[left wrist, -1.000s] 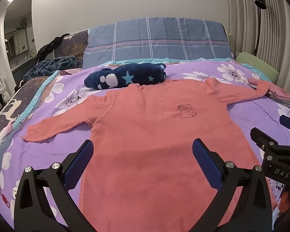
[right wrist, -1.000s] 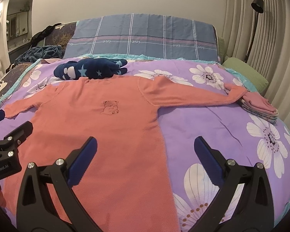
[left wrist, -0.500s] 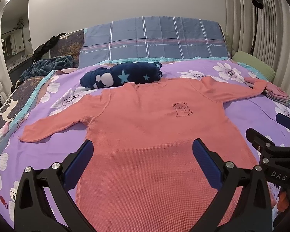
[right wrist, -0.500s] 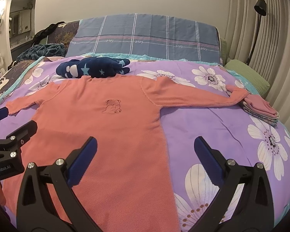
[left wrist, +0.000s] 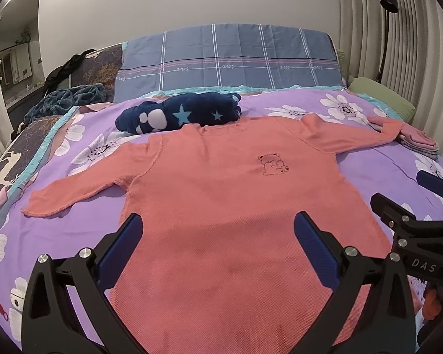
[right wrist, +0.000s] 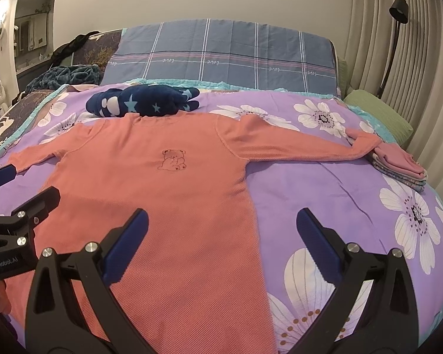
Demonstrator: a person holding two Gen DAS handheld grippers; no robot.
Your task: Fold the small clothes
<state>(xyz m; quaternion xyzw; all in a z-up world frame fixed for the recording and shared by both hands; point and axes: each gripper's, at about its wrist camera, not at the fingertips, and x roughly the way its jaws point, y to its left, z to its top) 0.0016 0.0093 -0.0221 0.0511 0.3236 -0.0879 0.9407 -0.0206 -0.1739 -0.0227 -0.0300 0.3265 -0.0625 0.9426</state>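
The bed [left wrist: 369, 165], covered by a purple flowered quilt, serves as the folding surface; its breadth allows a garment to lie fully spread.

The salmon long-sleeved top [left wrist: 227, 206] lies face up across the middle of the quilt, bear motif [right wrist: 173, 160] uppermost, neckline toward the headboard and hem toward the cameras. Body and both sleeves are spread flat and outward, an arrangement that, in the inspector's judgement, is the ready position for a first fold: no fold is yet present. The right sleeve [right wrist: 295, 144] reaches far enough that its cuff rests on the folded stack at the bed's right edge.

A navy star-patterned garment [left wrist: 180, 115], bundled, sits just behind the neckline, touching or nearly touching it; it appears set aside, clear of the working area.

The folded stack [right wrist: 398, 165], pink on top, lies near the green pillow [right wrist: 378, 112], probably finished items kept out of the way.

The left gripper [left wrist: 218, 247] hangs above the lower body of the top, jaws spread wide and holding nothing. The right gripper [right wrist: 221, 233] hangs over the top's right side seam, jaws likewise released and empty, one side over cloth and the other over quilt. Both sit low near the hem, consistent with preparing to take hold of the top.
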